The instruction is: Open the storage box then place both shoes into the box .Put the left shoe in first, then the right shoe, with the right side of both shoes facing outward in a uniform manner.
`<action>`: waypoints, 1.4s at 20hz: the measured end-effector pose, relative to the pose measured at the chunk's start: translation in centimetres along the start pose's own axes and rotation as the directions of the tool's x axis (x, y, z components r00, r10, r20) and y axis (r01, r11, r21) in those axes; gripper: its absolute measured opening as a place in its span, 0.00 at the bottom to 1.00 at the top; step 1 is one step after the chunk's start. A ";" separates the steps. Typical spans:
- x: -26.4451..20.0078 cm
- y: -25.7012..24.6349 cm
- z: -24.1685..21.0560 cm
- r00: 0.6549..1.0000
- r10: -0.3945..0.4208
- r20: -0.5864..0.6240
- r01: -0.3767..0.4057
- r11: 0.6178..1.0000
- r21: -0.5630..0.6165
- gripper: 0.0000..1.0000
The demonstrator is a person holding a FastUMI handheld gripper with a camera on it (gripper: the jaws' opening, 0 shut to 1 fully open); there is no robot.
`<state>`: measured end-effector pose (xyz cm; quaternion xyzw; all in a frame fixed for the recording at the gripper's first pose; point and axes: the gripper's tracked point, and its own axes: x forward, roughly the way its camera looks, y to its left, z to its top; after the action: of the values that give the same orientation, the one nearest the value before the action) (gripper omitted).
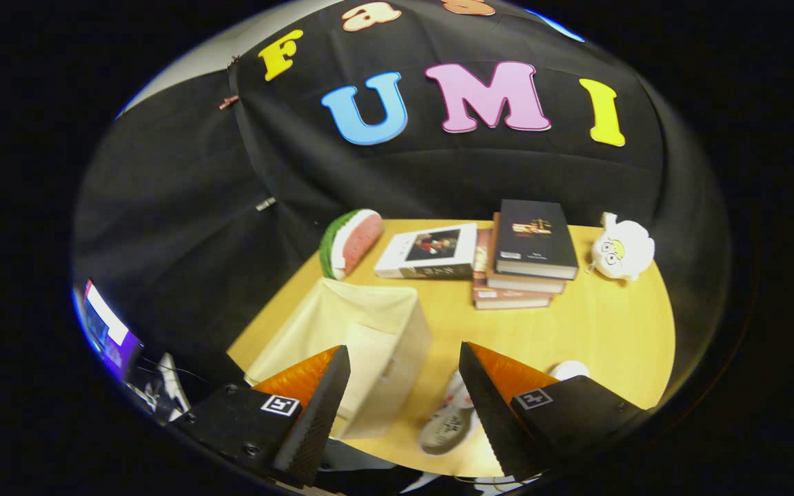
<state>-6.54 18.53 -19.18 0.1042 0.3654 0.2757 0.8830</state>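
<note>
our gripper [404, 386] hangs above the near end of the wooden table [604, 324] with its jaws spread wide and nothing between the fingers. the storage box [362, 337], a pale fabric cube, stands just ahead of the left finger, and its lid looks closed, draped soft over the top. one shoe [446, 424] lies on its side between the fingers, just right of the box, sole towards us; a second shoe [569, 370] peeks out as a pale rounded bit behind the right finger, and we cannot tell which is left and which is right. beyond sit a watermelon toy [350, 242], a white book [430, 251], a stack of books [524, 258] and a plush toy [622, 249], all well apart from the work. we judge the box light and floppy, so its lid should be pinched at the free front edge and lifted gently, or the whole box may drag. the shoes look light and fairly stiff at the sole, softer above; we would take each by the collar or heel rim.
</note>
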 end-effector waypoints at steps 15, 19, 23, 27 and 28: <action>11.1 -10.4 -16.3 0.941 -0.279 -0.189 0.298 0.951 0.081 0.72; 12.8 -11.1 -15.2 0.945 -0.313 -0.093 0.325 0.927 0.185 0.45; 12.0 -11.3 -14.5 0.934 -0.326 -0.149 0.356 0.890 0.286 0.08; 8.4 -10.3 -10.4 0.941 -0.320 -0.110 0.338 0.878 0.338 0.08; 7.2 -10.0 -9.3 0.942 -0.318 -0.106 0.334 0.868 0.368 0.08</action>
<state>-4.80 14.21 -33.88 0.2046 0.4425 0.0487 0.8718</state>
